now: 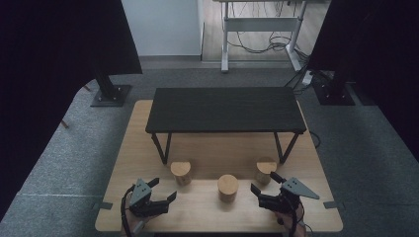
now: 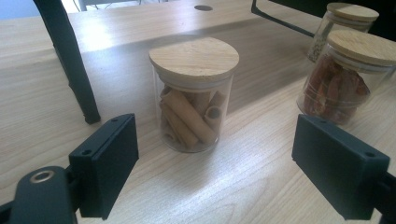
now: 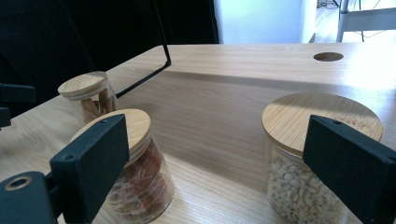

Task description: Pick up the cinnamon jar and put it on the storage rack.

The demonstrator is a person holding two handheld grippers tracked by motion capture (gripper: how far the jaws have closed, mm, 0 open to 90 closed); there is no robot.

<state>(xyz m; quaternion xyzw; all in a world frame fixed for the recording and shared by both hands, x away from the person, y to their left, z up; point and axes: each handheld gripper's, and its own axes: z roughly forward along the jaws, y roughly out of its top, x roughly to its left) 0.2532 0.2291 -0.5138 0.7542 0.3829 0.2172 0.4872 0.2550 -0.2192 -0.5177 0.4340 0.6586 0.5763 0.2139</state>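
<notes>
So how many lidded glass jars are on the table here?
3. The jar of pasta tubes stands at left, ahead of the left gripper. The jar of reddish pieces stands in the middle. The jar of pale kernels stands at right, by the right gripper.

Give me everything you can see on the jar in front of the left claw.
The jar is a short clear glass cylinder with a flat round lid that looks like light wood, seated and closed. It holds tan tube-shaped pieces leaning at angles. It stands upright on the wooden table, the leftmost of three jars, near the black rack's leg. The left claw is open and apart from it.
</notes>
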